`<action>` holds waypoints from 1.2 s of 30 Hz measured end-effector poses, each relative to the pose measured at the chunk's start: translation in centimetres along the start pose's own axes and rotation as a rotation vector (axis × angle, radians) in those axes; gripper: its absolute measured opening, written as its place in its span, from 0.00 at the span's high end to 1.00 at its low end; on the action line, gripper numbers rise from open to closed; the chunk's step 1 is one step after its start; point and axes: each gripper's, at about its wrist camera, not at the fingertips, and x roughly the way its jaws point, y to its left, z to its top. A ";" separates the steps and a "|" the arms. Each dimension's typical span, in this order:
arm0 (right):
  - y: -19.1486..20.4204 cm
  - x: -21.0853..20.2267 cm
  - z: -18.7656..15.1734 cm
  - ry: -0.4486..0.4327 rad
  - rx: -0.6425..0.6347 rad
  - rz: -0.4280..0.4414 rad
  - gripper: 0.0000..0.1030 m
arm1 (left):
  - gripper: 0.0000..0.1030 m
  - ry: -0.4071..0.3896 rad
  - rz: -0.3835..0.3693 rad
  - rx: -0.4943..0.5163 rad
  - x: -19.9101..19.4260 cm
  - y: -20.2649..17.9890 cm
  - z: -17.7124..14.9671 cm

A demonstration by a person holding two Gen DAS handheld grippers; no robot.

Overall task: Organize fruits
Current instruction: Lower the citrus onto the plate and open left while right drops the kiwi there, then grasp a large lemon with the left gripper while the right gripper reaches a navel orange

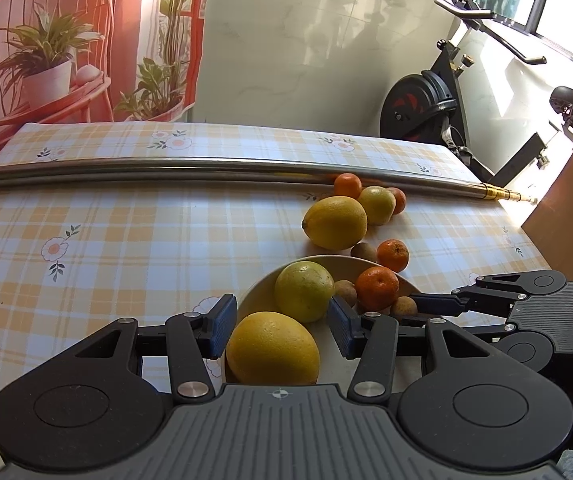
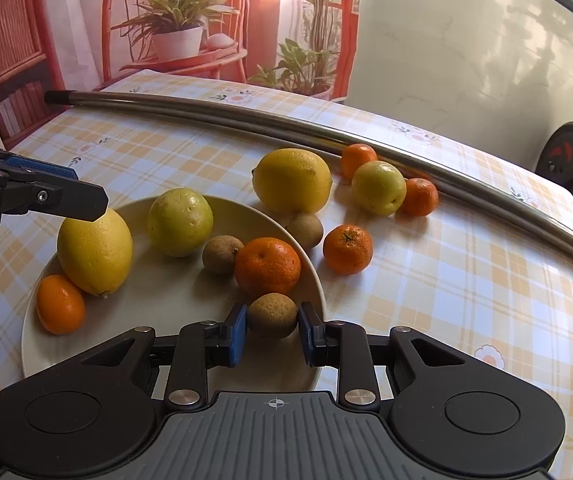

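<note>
The right gripper (image 2: 272, 330) has its blue pads pressed on either side of a small brown round fruit (image 2: 273, 315), clamping it just above the near edge of the cream plate (image 2: 166, 304), at about six o'clock on the plate in the right wrist view. The left gripper (image 1: 278, 330) stands with its jaws part open around a large lemon (image 1: 272, 348) that sits at the plate's nine o'clock side; in the left wrist view the lemon touches the left pad while a gap shows beside the right pad, so the fruit lies between the fingers rather than being squeezed. On the plate, going outward from the held brown fruit, there are a mandarin (image 2: 267, 266) at twelve o'clock of it, another brown fruit (image 2: 222, 254) touching that mandarin, a yellow-green citrus (image 2: 179, 222) toward the far rim, and a small orange fruit (image 2: 61, 304) at the plate's left edge beside the lemon. Off the plate on the checked tablecloth (image 2: 446, 280) lie a brown fruit (image 2: 304, 230) against the far rim, a loose mandarin (image 2: 347, 249) at three o'clock of it, a second big lemon (image 2: 292, 180) behind, and a cluster of a yellow-green fruit (image 2: 378, 188) with two mandarins (image 2: 358, 158) touching it, close to a long metal tube (image 2: 286, 128) lying across the table
</note>
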 end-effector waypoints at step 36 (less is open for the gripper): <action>-4.3 -3.7 2.1 -0.147 0.061 -0.017 0.72 | 0.49 -0.057 0.012 -0.012 -0.3 0.5 4.0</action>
